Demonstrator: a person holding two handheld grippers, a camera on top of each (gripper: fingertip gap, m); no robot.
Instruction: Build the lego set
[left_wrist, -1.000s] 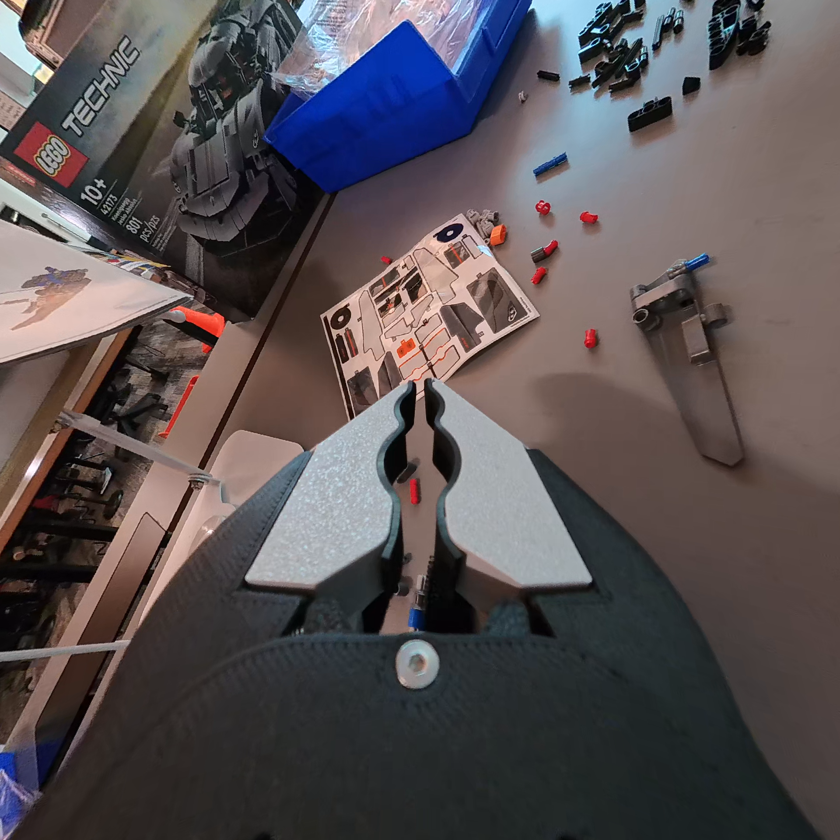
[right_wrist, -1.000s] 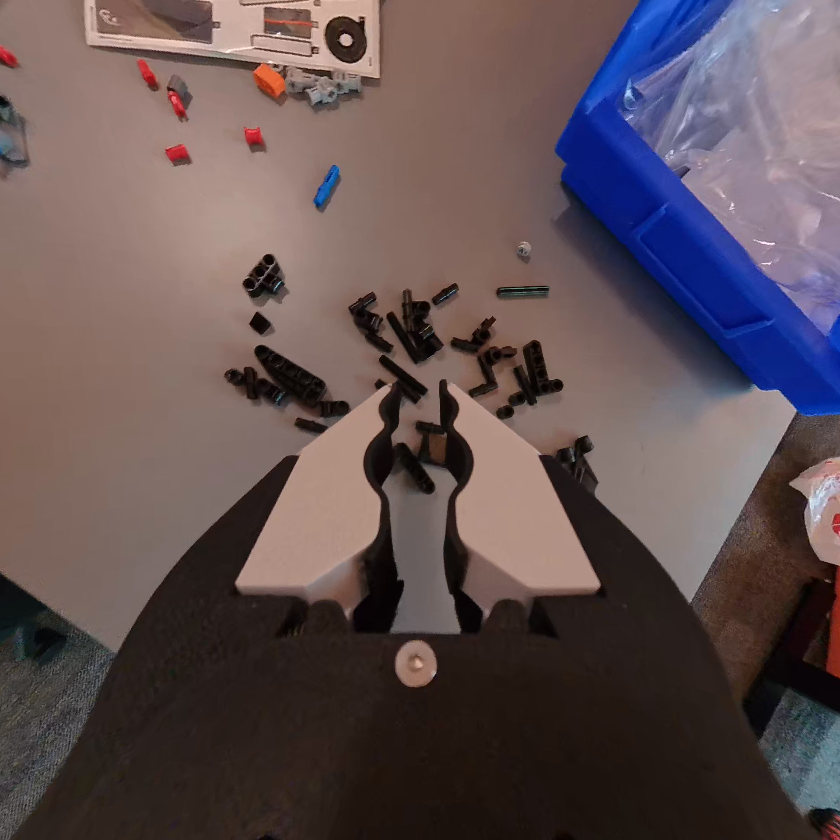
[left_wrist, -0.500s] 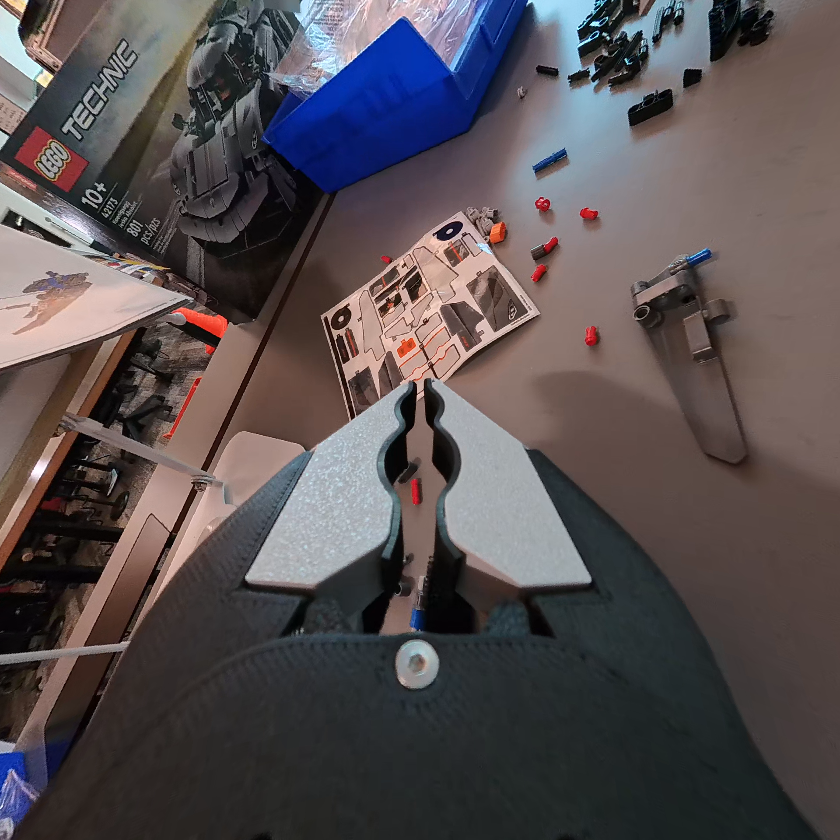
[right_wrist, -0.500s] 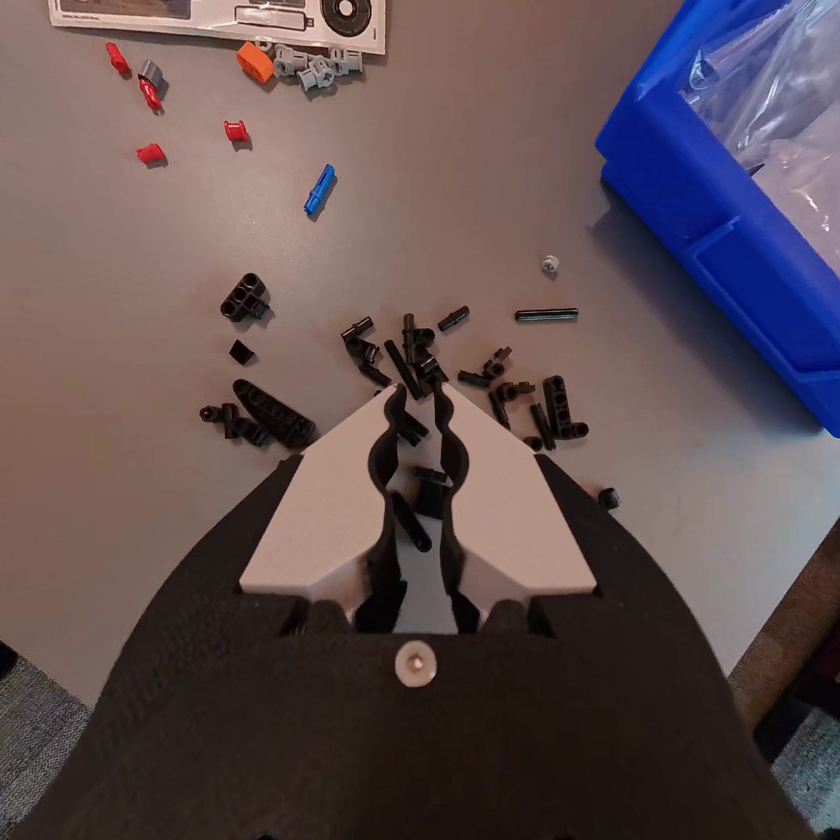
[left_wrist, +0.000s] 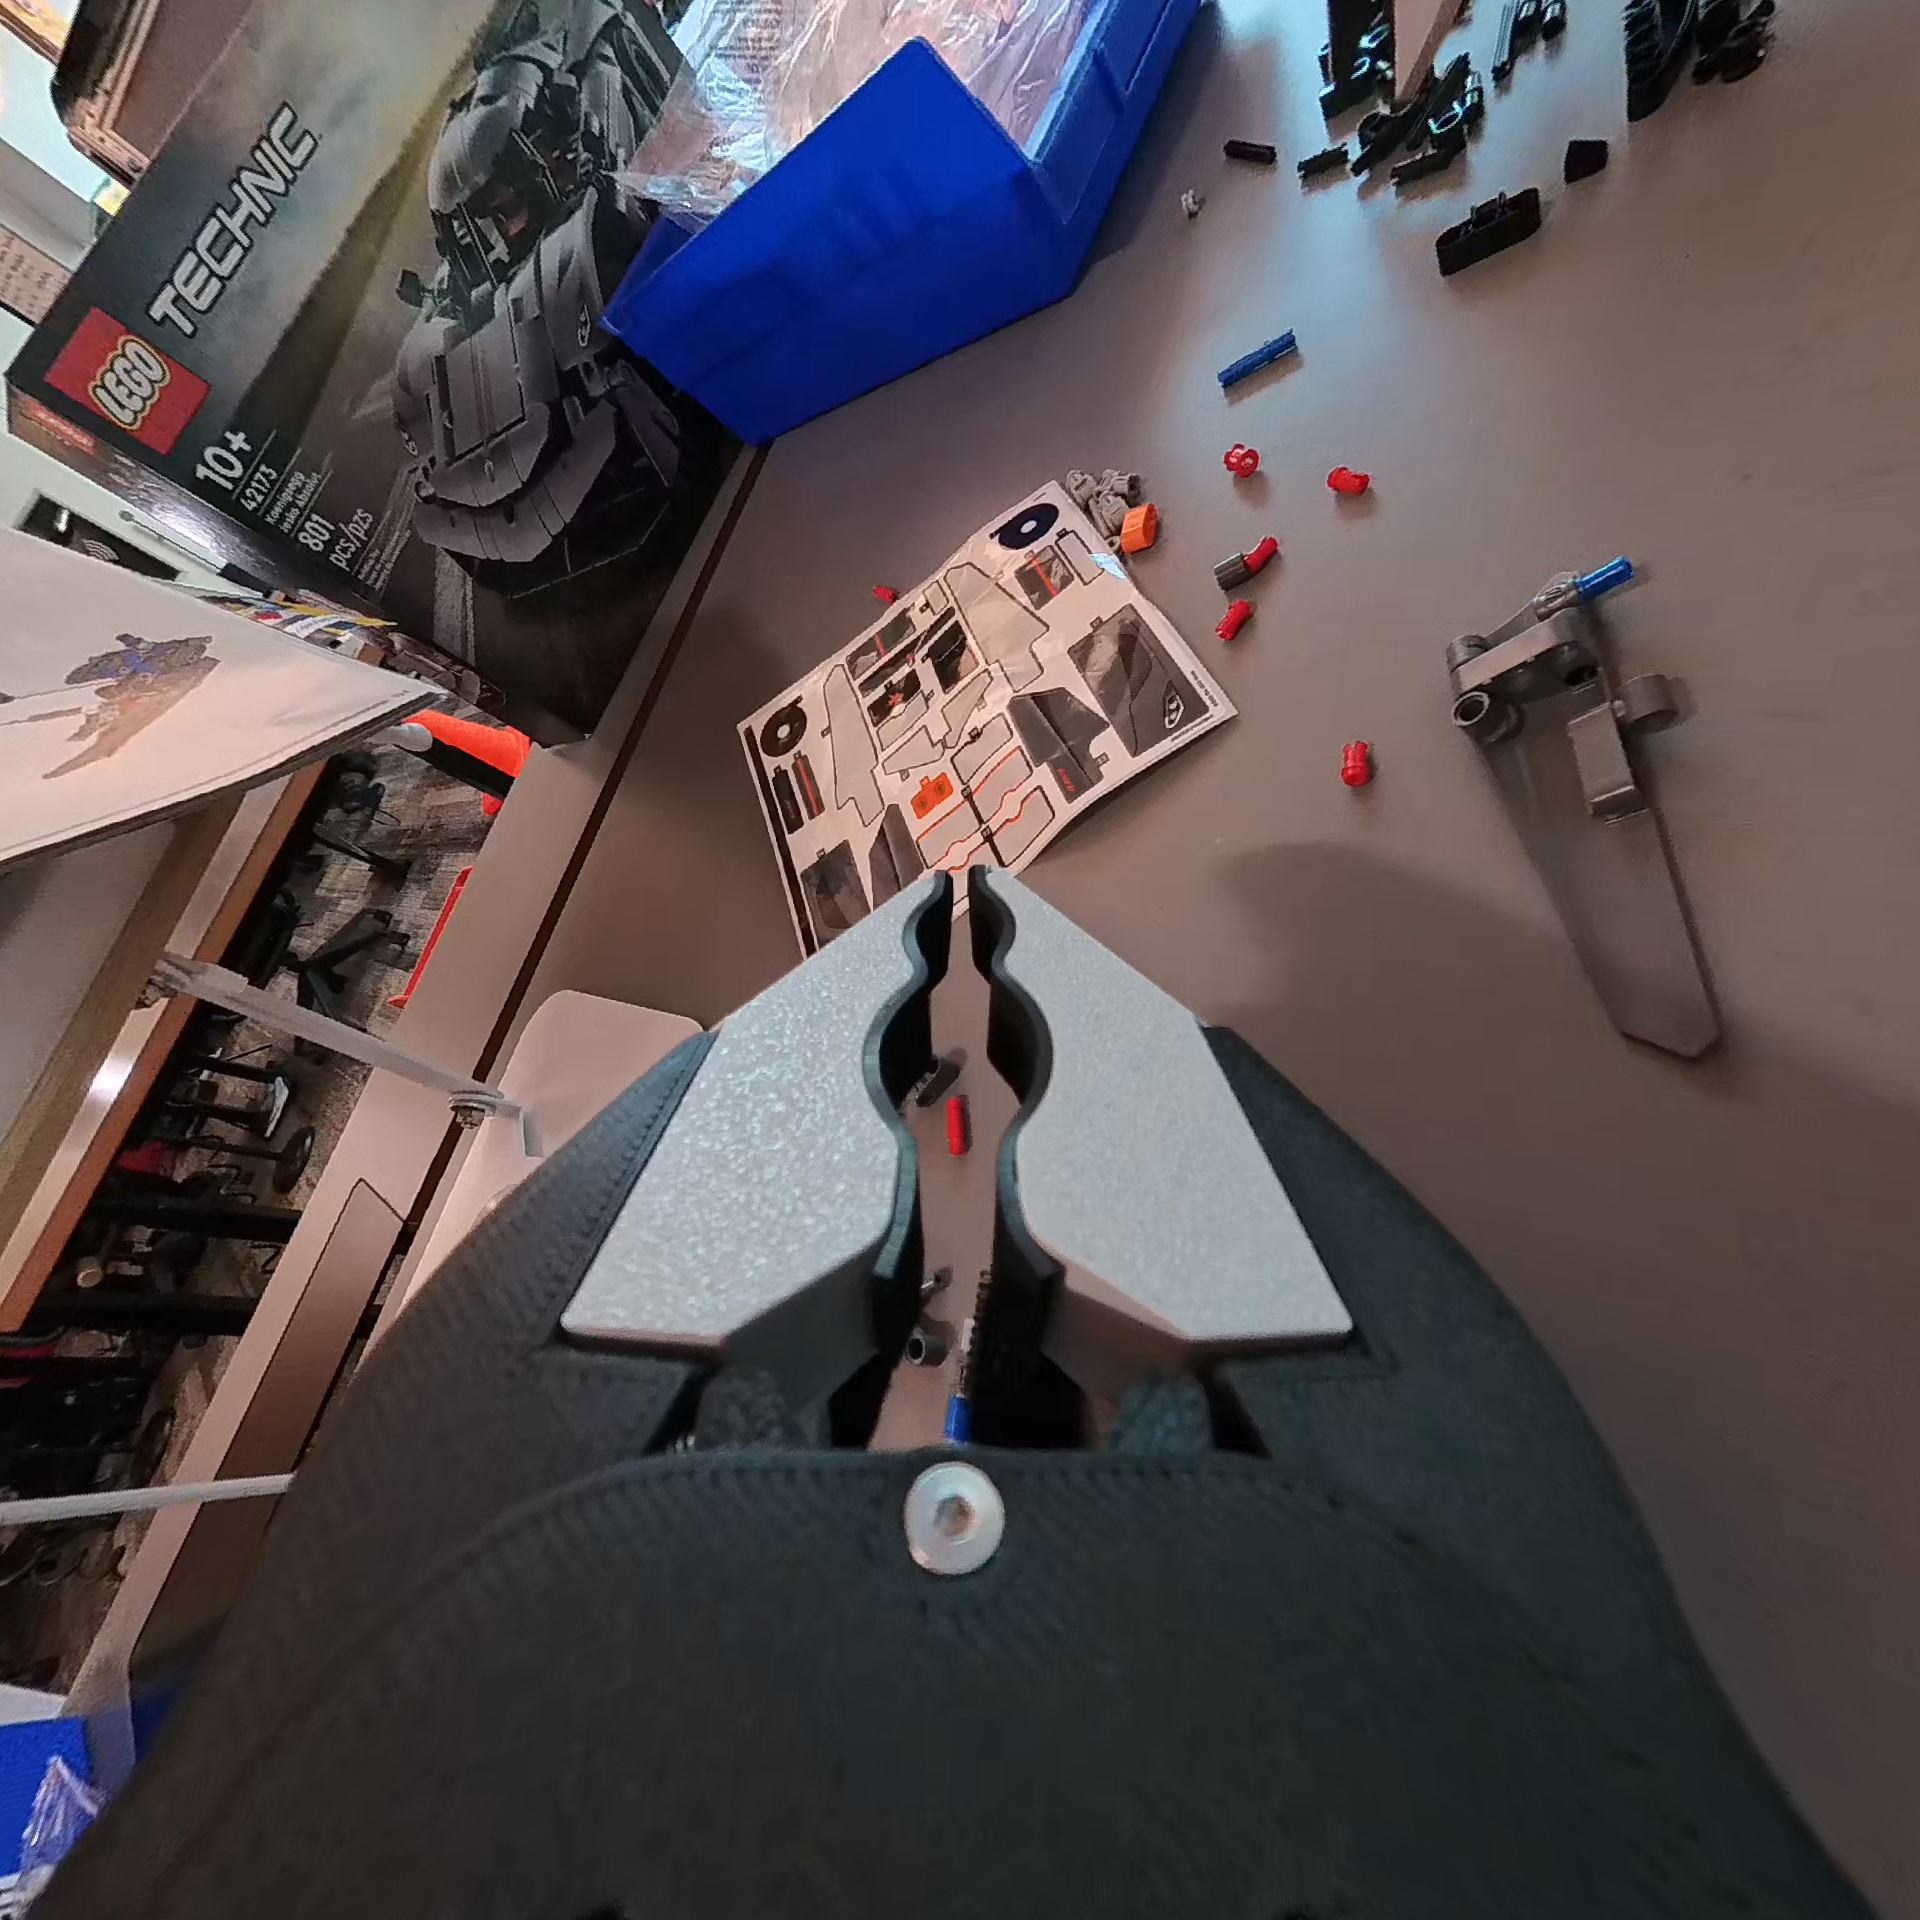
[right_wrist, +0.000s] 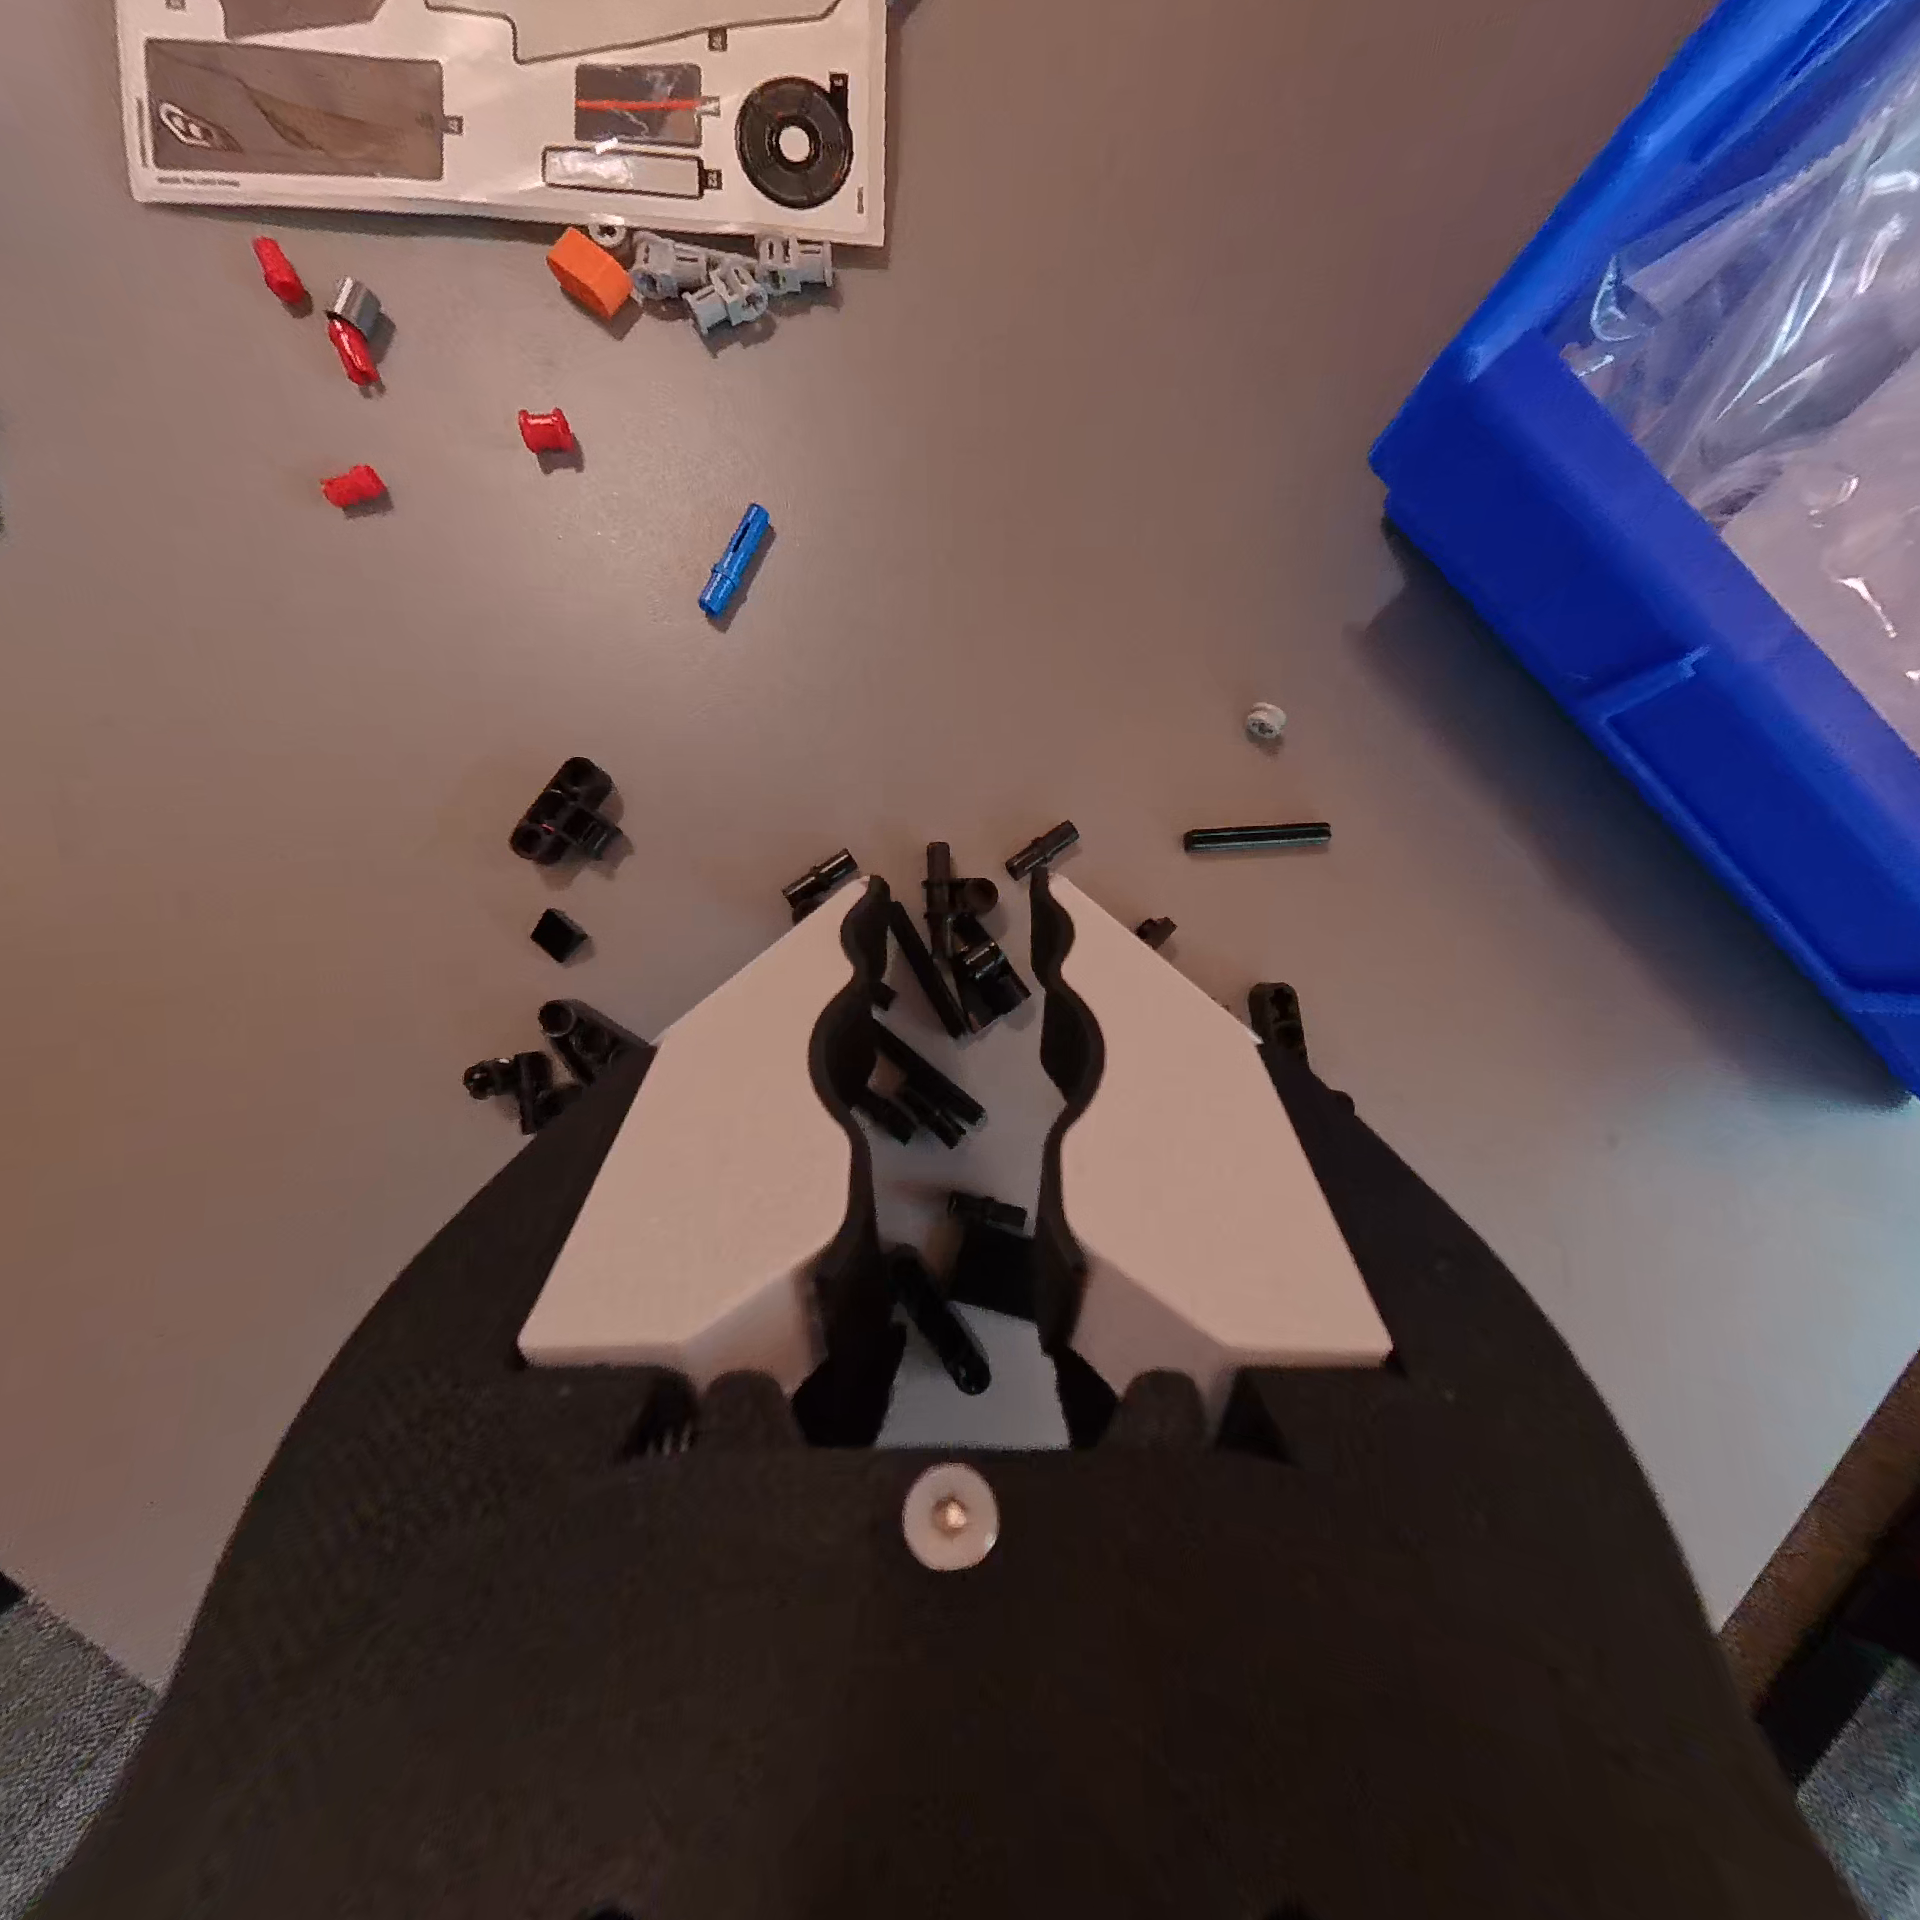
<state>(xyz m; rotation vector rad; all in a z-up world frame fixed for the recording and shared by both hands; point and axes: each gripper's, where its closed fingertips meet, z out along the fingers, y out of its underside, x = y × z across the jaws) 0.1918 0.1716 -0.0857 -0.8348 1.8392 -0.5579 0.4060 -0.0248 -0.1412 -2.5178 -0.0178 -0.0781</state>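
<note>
My right gripper (right_wrist: 956, 883) hangs low over the black pieces (right_wrist: 961, 961) at frame centre, fingers spread, gripping nothing. My left gripper (left_wrist: 960, 878) has its fingers nearly pressed together and empty, tips at the sticker sheet (left_wrist: 982, 717) mid-frame. The grey built part (left_wrist: 1579, 800) lies at right on the grey table (left_wrist: 1351, 1039); the blue bin (right_wrist: 1662, 582) sits at right in the right wrist view.

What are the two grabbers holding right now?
Nothing. The left gripper has its jaws nearly closed on air. The right gripper has open jaws above the black pieces, gripping none.
</note>
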